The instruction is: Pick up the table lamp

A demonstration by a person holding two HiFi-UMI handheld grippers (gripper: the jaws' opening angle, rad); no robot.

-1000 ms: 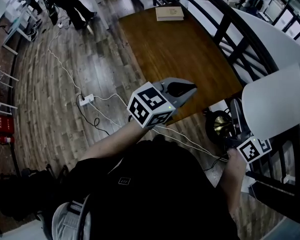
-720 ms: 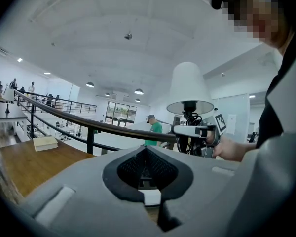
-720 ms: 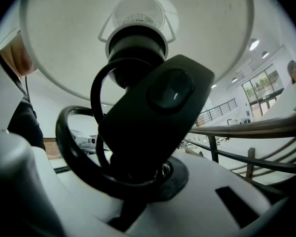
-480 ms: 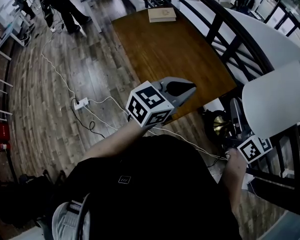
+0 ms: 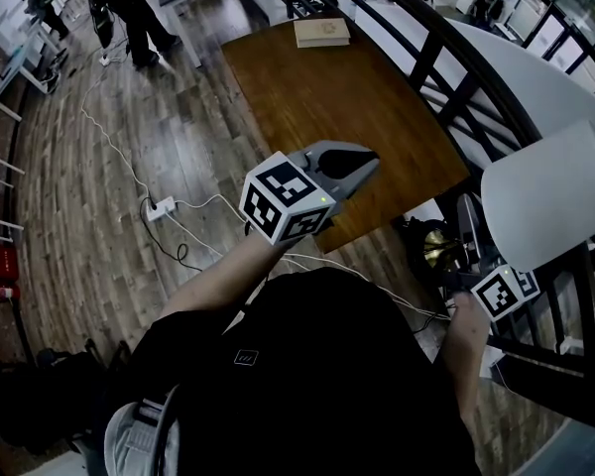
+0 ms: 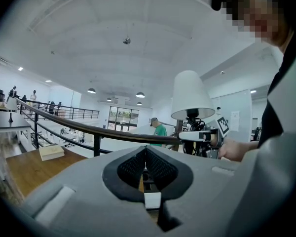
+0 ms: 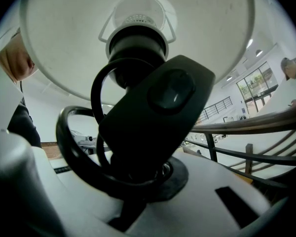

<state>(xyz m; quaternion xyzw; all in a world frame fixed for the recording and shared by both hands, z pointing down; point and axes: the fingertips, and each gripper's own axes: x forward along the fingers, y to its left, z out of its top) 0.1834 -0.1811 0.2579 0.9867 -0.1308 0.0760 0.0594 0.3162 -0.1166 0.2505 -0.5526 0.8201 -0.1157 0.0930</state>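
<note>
The table lamp has a white shade and a brass base and hangs at the right, beside the railing. My right gripper is shut on its black stem just under the shade. In the right gripper view the shade fills the top, and the black cord switch with looped cord sits right over the gripper. My left gripper is shut with nothing in it, held in the air over the table's near edge. In the left gripper view its jaws meet, and the lamp shows beyond.
A brown wooden table with a book at its far end stands ahead. A black railing curves along the right. A white cable and power strip lie on the plank floor. People stand at the far left.
My left gripper has drifted slightly up and to the left, still shut and empty. The right gripper and the lamp have kept still.
</note>
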